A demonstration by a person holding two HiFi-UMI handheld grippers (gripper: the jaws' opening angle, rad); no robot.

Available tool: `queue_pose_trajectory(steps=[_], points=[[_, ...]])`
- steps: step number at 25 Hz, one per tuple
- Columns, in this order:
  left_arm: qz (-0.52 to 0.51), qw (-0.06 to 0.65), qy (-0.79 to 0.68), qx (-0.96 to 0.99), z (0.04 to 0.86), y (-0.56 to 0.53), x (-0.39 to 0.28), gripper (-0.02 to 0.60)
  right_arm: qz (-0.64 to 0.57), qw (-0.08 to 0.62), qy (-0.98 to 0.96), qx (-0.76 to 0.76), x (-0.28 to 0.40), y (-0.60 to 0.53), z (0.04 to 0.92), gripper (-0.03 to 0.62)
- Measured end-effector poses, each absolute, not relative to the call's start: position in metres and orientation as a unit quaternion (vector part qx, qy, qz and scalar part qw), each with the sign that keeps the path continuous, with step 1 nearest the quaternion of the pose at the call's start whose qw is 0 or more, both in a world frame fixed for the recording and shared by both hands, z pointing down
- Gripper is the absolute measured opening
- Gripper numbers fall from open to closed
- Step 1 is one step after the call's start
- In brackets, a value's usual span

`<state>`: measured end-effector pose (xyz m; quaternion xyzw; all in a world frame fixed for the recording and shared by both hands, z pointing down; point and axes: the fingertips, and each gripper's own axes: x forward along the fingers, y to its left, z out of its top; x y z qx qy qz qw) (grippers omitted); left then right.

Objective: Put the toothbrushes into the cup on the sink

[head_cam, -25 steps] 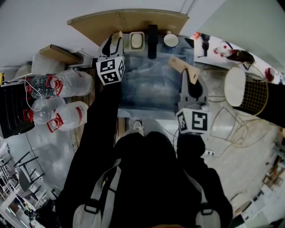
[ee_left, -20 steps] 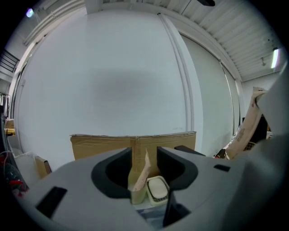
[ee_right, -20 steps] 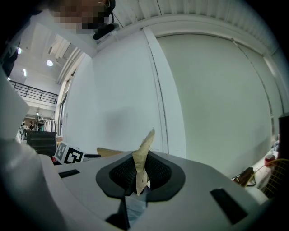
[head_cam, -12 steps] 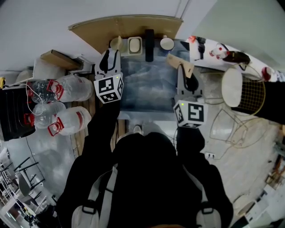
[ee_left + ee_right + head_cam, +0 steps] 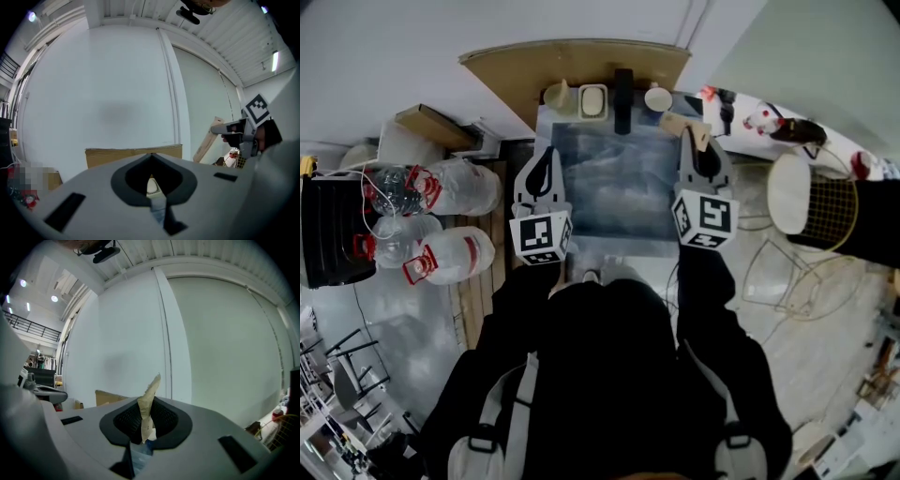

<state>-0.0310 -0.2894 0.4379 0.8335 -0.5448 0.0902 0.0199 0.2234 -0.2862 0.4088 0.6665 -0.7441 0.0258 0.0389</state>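
In the head view the grey sink (image 5: 581,230) lies straight ahead, a black faucet (image 5: 623,94) at its back. A white cup (image 5: 658,97) stands at the back right, a beige cup (image 5: 556,93) at the back left. My left gripper (image 5: 547,155) hangs over the sink's left rim, shut with nothing in it; the left gripper view shows its tips (image 5: 151,158) pressed together. My right gripper (image 5: 697,141) is near the white cup, shut on a tan toothbrush package (image 5: 679,125). That package (image 5: 149,401) sticks up between its jaws.
A white soap dish (image 5: 592,100) sits between the cups. A brown cardboard sheet (image 5: 572,58) leans behind the sink. Clear water jugs (image 5: 450,183) and a black box (image 5: 333,230) stand on the left. A round wire basket (image 5: 825,202) and wire frame (image 5: 783,267) are on the right.
My left gripper pulled back from the sink's far left corner to its near left side and went from open to shut. The right gripper moved slightly farther back with the package.
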Motion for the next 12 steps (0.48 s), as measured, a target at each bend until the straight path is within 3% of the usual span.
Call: queue_pose_trajectory(steps=[12], points=[[0.081, 0.028, -0.534, 0.841, 0.432, -0.235, -0.029, 0.002, 0.006, 0.05, -0.747, 0.662, 0.225, -0.347, 0.424, 0.044]])
